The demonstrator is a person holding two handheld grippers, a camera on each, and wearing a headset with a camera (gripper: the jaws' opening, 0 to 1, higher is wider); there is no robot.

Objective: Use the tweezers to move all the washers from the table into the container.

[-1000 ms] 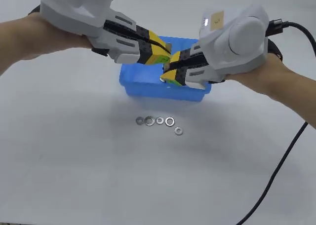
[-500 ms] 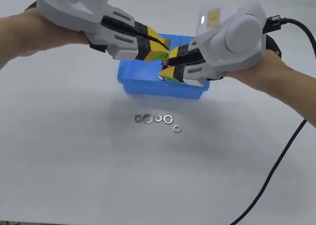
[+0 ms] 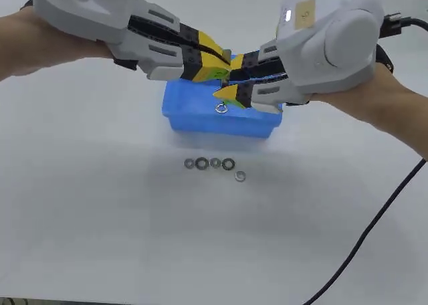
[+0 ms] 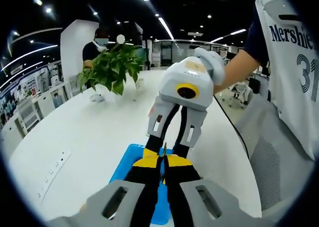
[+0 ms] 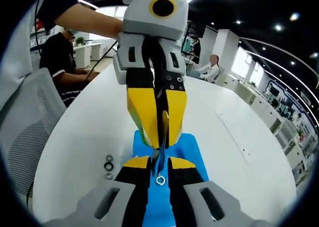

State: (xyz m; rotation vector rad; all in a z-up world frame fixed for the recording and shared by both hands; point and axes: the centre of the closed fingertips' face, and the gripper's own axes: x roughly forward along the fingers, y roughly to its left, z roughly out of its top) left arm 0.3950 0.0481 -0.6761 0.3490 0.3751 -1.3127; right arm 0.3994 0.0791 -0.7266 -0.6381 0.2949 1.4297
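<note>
Washer [image 3: 221, 108] hung from the tweezers [image 5: 161, 150] above the blue container [image 3: 200, 123].
Both the left gripper [image 3: 217, 67] and the right gripper [image 3: 231, 94] had their jaws pressed together on the tweezers, meeting tip to tip over the box. The thin tool apparently needed one grip to steady it and another to keep it pinched. The ring dangled at the tool's point, seemingly placed for a drop inside. Five more washers [image 3: 215, 163] lay in a short row on the white table [image 3: 100, 211], just in front of the container, awaiting collection.
</note>
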